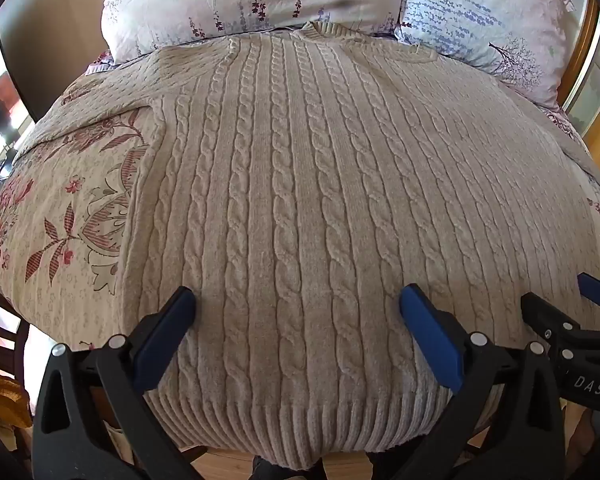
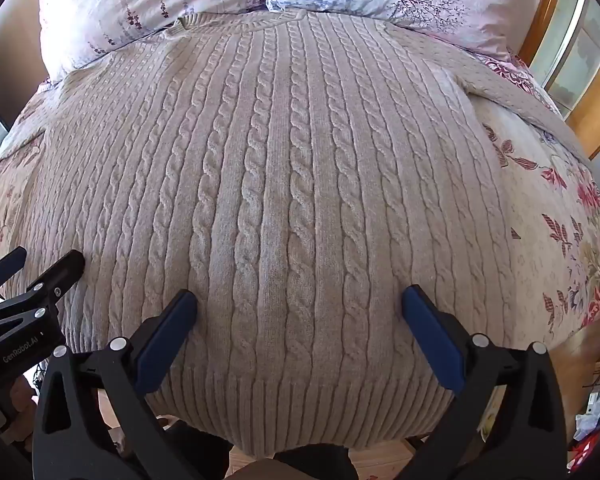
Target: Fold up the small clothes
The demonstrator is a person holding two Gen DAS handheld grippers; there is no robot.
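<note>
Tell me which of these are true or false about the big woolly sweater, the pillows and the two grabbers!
1. The sweater lies spread flat on the bed. True.
2. The left gripper is shut on the hem. False: it is open, over the sweater.
3. Two pillows sit past the collar. True.
4. The sweater is bright red. False: it is cream cable knit.
5. The right gripper is open. True.
</note>
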